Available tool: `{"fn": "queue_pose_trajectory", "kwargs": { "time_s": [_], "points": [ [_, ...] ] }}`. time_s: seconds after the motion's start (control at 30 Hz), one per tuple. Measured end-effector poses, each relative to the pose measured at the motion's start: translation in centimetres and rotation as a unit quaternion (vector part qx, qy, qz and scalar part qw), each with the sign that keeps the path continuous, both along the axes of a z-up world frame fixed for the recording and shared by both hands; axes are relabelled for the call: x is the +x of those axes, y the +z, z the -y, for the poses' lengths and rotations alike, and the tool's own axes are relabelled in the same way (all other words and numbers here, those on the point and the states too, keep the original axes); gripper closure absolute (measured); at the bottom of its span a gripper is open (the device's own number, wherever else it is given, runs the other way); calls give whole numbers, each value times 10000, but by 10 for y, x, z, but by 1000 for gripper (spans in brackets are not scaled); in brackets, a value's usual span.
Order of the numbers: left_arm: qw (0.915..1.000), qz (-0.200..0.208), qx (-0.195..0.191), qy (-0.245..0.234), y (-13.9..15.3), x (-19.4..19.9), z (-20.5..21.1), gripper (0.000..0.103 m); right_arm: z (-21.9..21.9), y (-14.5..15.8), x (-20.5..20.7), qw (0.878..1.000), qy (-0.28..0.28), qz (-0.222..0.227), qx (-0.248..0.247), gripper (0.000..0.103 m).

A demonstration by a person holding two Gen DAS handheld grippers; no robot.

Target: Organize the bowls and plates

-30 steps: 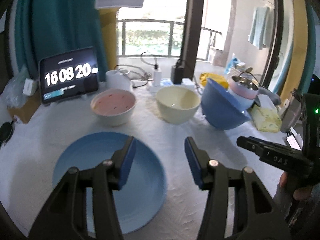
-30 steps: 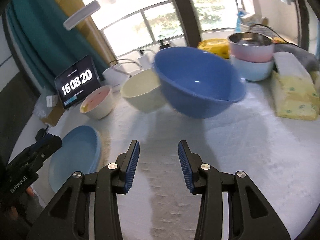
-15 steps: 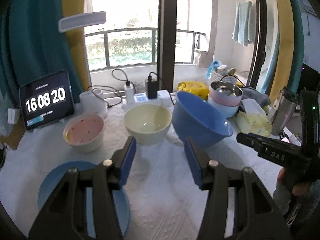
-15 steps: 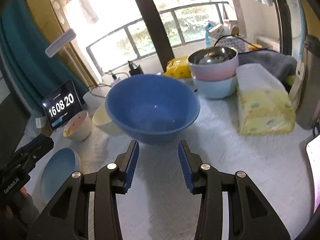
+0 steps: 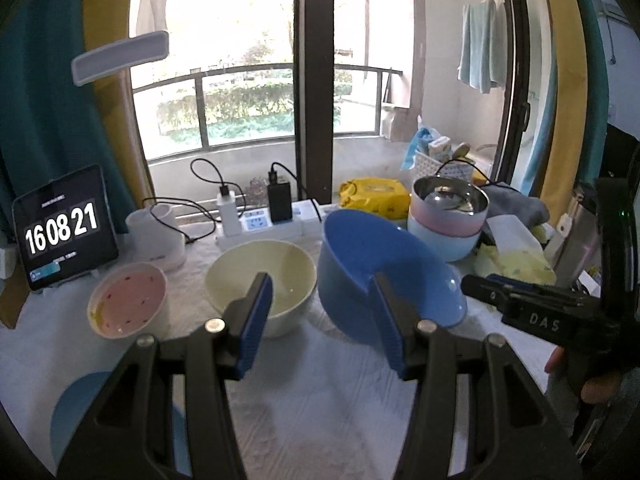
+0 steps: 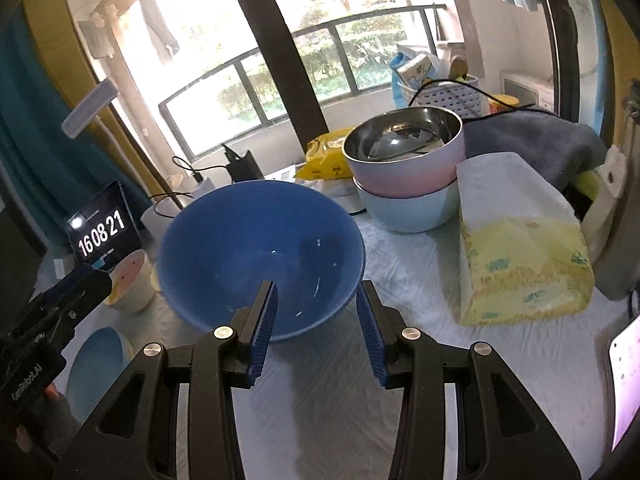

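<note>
A big blue bowl point(image 5: 376, 268) point(image 6: 256, 248) sits tilted against a cream bowl point(image 5: 264, 276) on the white cloth. A pink bowl point(image 5: 128, 304) point(image 6: 132, 280) stands left of them. A light blue plate point(image 5: 76, 404) point(image 6: 96, 364) lies at the near left. My left gripper point(image 5: 324, 316) is open and empty, hovering before the cream and blue bowls. My right gripper point(image 6: 316, 312) is open and empty; its jaws straddle the blue bowl's near rim, left jaw inside, without gripping it.
Stacked pink and pale blue bowls with a steel bowl point(image 6: 404, 176) stand at the back right. A yellow tissue pack point(image 6: 520, 256), a clock tablet point(image 5: 64, 228), a power strip with chargers point(image 5: 260, 224) and a white cup point(image 5: 156, 236) line the back.
Both grippers have moved forward toward the bowls. The right gripper closed in on the blue bowl's rim. The blue plate has slid to the lower left of the left view.
</note>
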State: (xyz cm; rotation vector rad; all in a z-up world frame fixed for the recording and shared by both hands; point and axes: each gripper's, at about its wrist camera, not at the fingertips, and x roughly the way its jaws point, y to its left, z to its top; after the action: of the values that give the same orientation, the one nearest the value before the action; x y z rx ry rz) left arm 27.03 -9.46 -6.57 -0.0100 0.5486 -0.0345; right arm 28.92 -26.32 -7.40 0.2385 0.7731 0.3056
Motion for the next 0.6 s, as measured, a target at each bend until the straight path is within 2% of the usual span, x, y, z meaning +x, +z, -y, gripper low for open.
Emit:
{"fn": "queue_pose_trajectory", "kwargs": {
  "time_s": [0.13, 0.43, 0.6],
  "points": [
    [10000, -36, 60, -52, -7, 15, 8, 51, 5, -10, 14, 9996, -53, -176, 194, 60],
    [9997, -212, -15, -111, -20, 37, 16, 51, 9, -30, 29, 9985, -127, -444, 295, 60],
    [9989, -457, 74, -82, -31, 48, 18, 51, 5, -36, 34, 9981, -106, -533, 294, 60]
  ]
}}
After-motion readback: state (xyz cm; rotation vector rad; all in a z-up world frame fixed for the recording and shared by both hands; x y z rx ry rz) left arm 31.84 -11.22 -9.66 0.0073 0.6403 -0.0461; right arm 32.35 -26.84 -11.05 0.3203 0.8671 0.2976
